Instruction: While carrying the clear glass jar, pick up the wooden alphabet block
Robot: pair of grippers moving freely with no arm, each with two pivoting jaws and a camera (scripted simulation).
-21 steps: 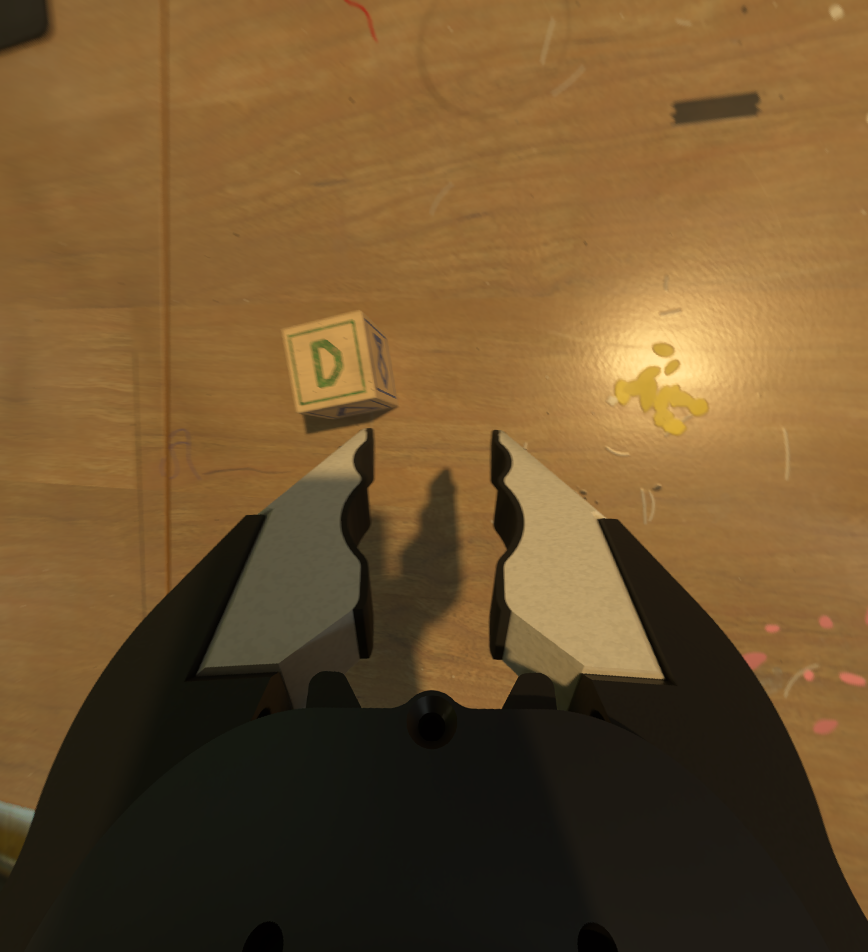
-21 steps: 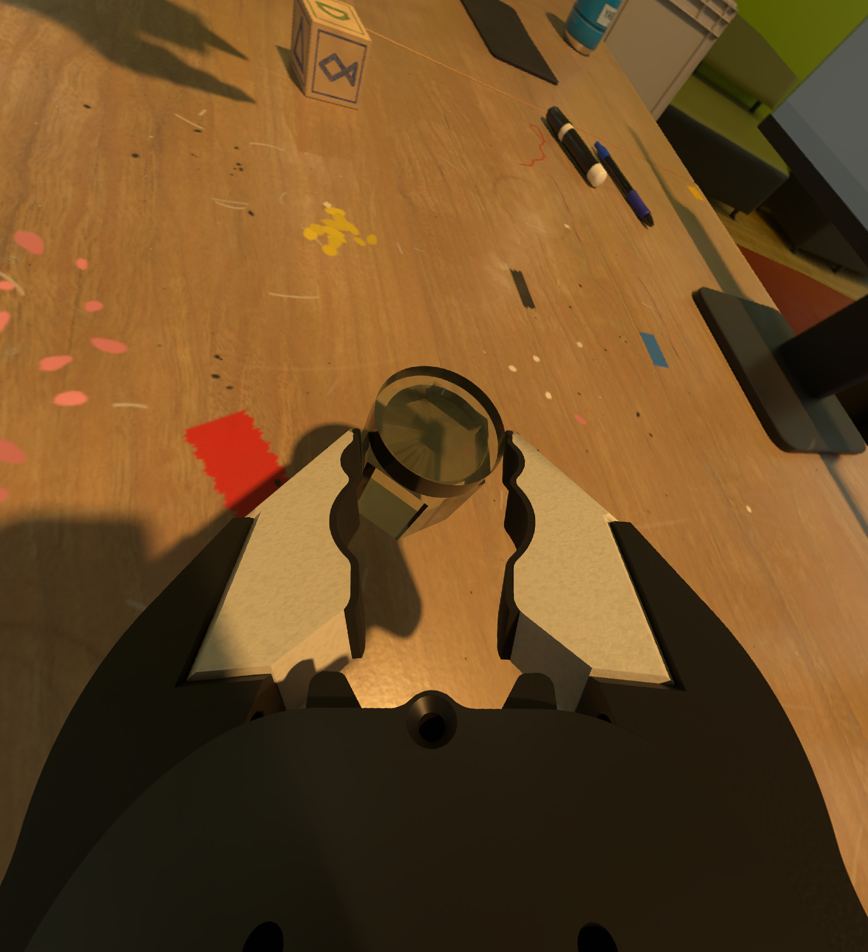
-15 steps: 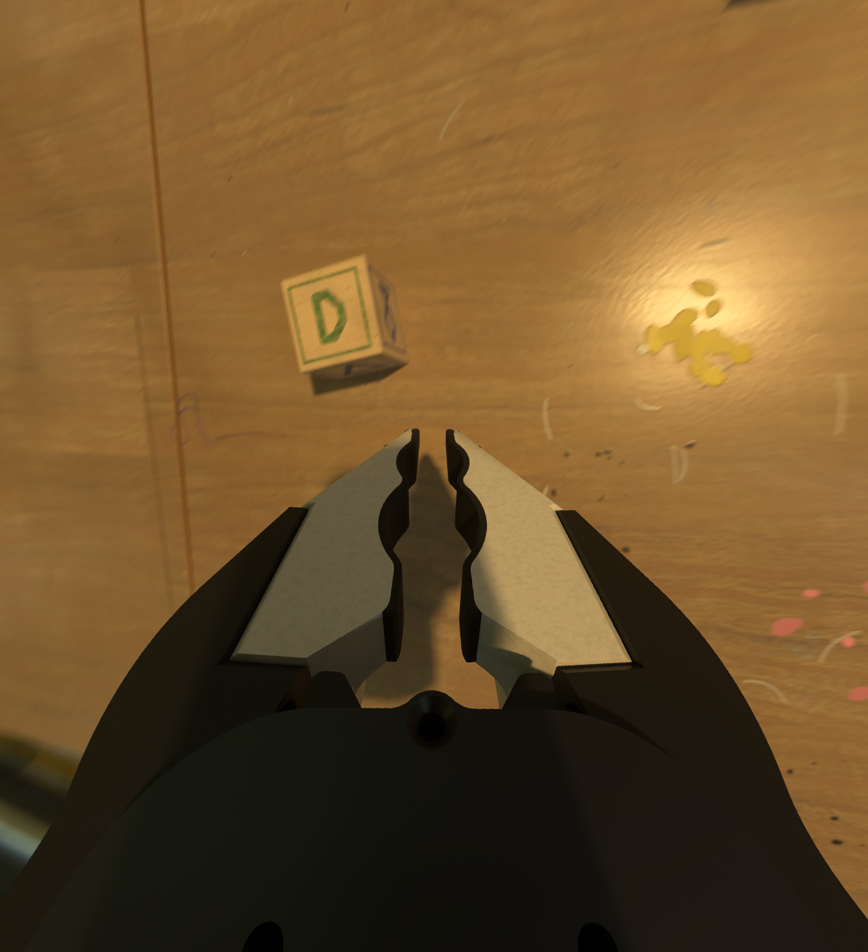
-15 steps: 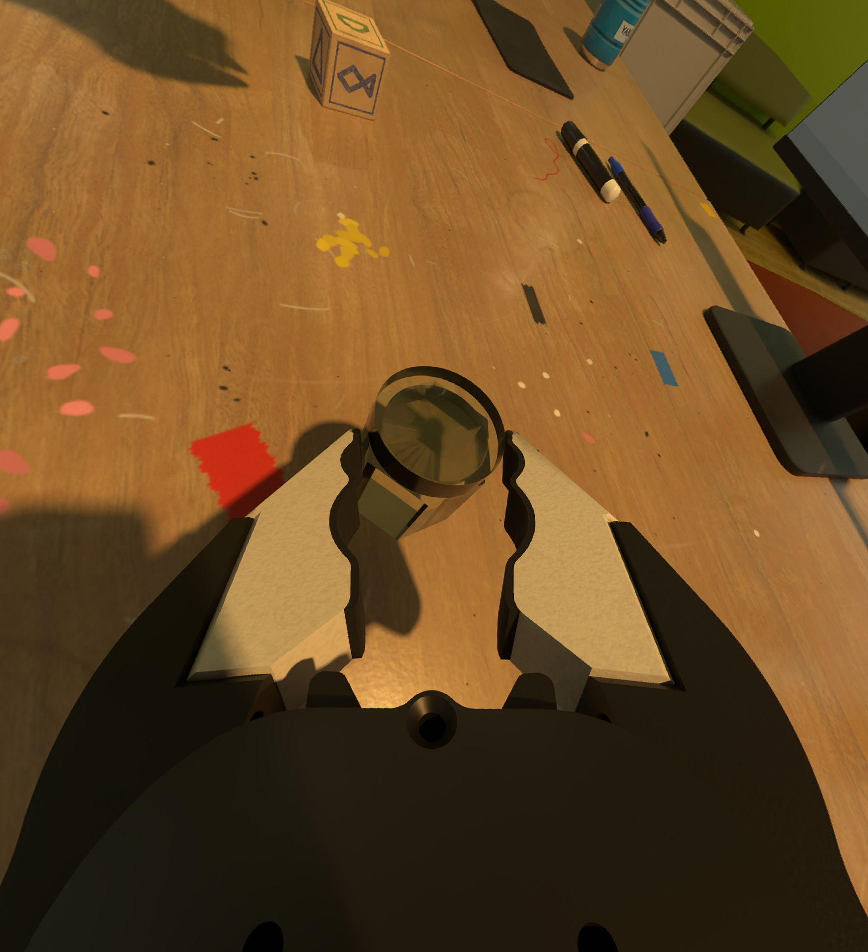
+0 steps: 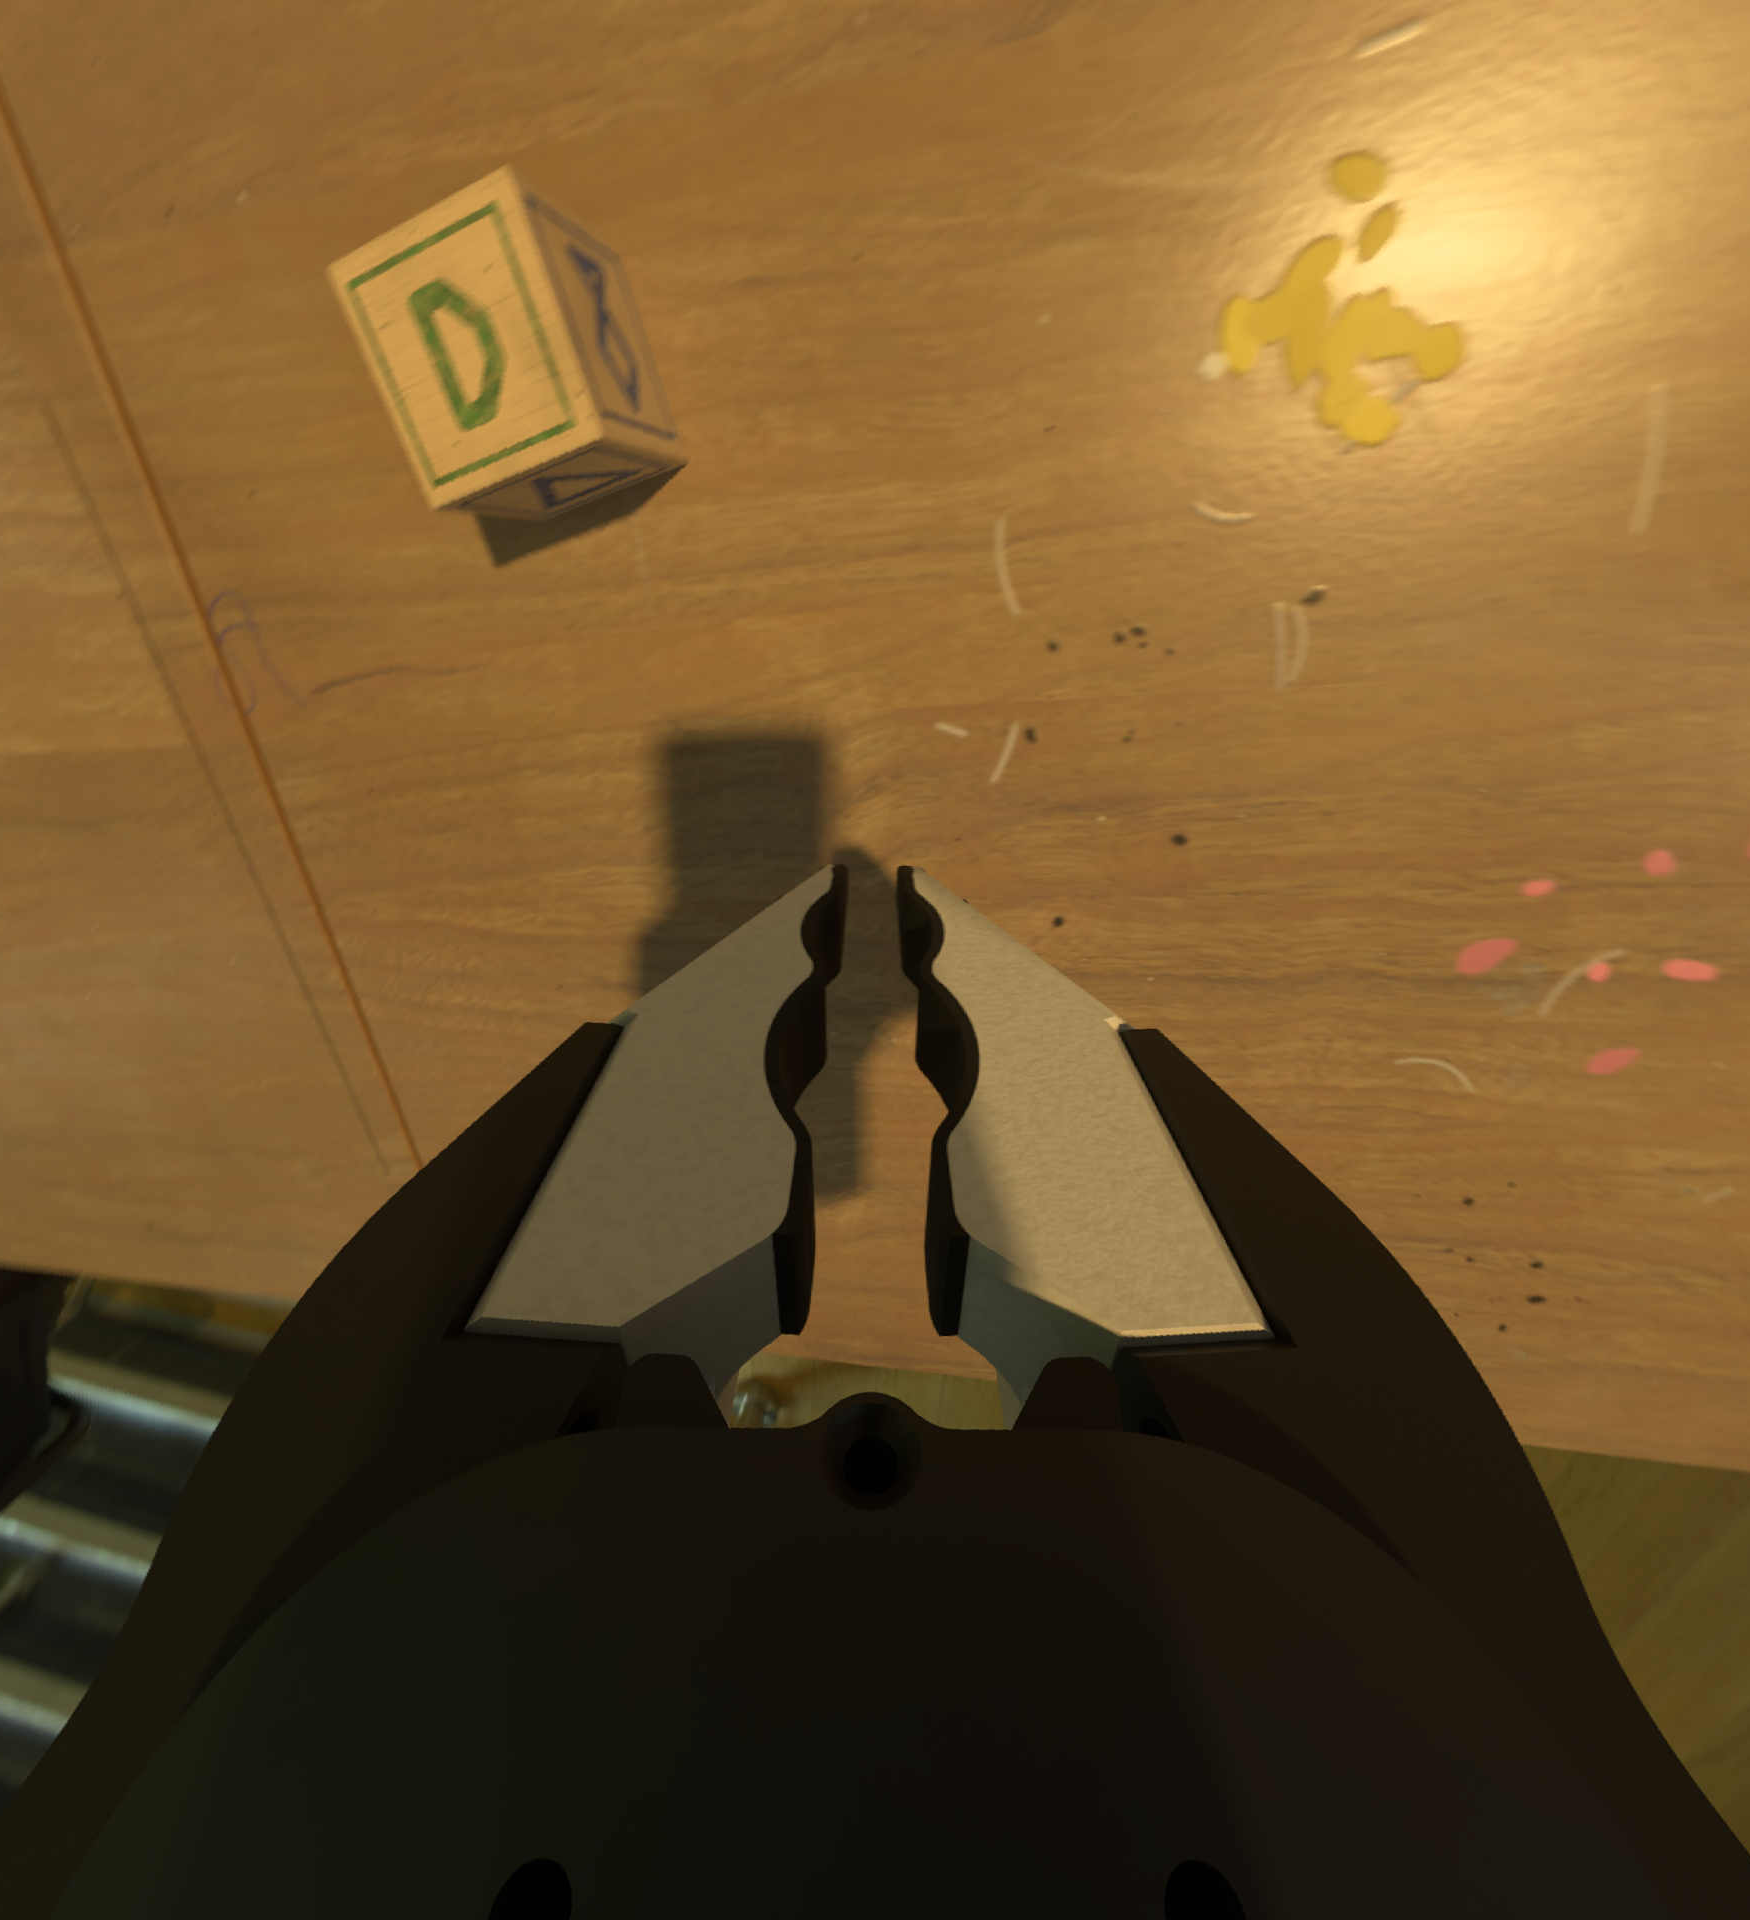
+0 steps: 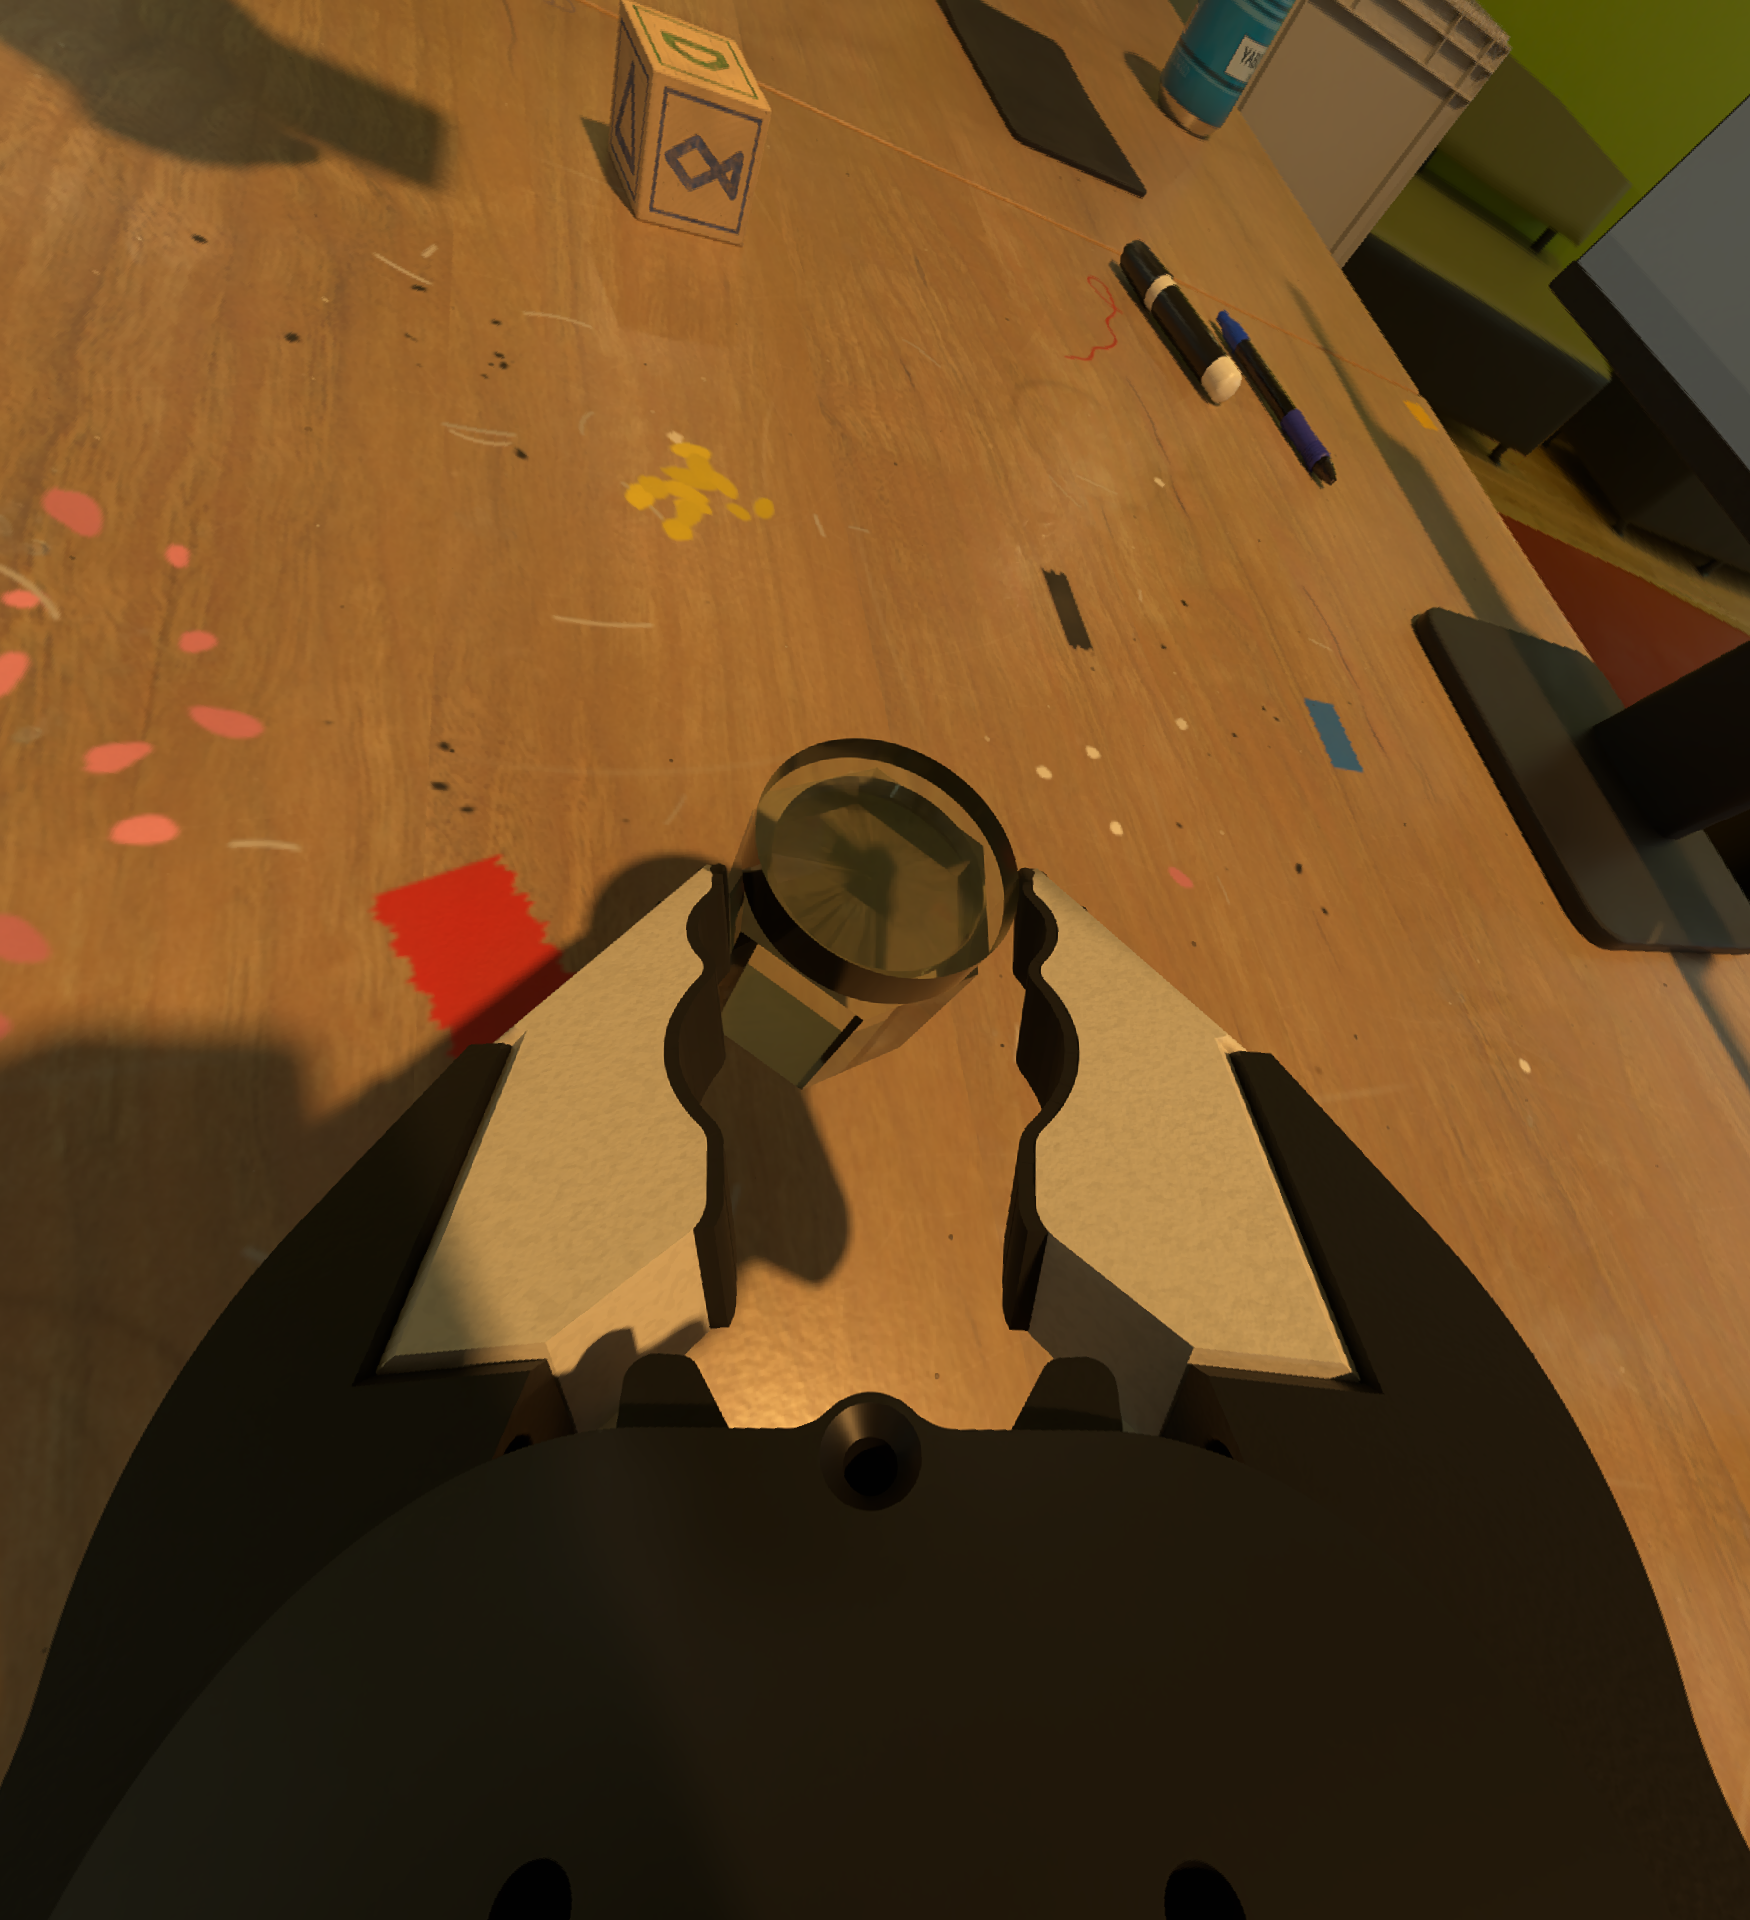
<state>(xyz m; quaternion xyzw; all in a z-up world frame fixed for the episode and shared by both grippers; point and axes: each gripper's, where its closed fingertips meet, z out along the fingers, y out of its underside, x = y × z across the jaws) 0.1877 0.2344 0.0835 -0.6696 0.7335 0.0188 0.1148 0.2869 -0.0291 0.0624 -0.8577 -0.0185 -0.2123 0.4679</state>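
The wooden alphabet block (image 5: 497, 343) stands on the wooden table, with a green letter on top and blue shapes on its sides. My left gripper (image 5: 871, 883) hangs above the table, below and right of the block and well apart from it. Its jaws are nearly together and hold nothing. The block also shows far off in the right wrist view (image 6: 689, 125). My right gripper (image 6: 871, 914) is shut on the clear glass jar (image 6: 876, 883) and holds it above the table, with the lid facing the camera.
The table's near edge (image 5: 1473, 1444) runs under my left gripper. At the far right lie a black marker (image 6: 1177, 322) and a blue pen (image 6: 1276, 400). Beyond are a black pad (image 6: 1042, 94), a teal can (image 6: 1209, 62), a grey crate (image 6: 1370, 114) and a monitor base (image 6: 1577, 779).
My left gripper closed from open to nearly shut beside the block without taking it, then drew back towards the table's near edge. My right gripper still holds the jar and drifted slightly forward.
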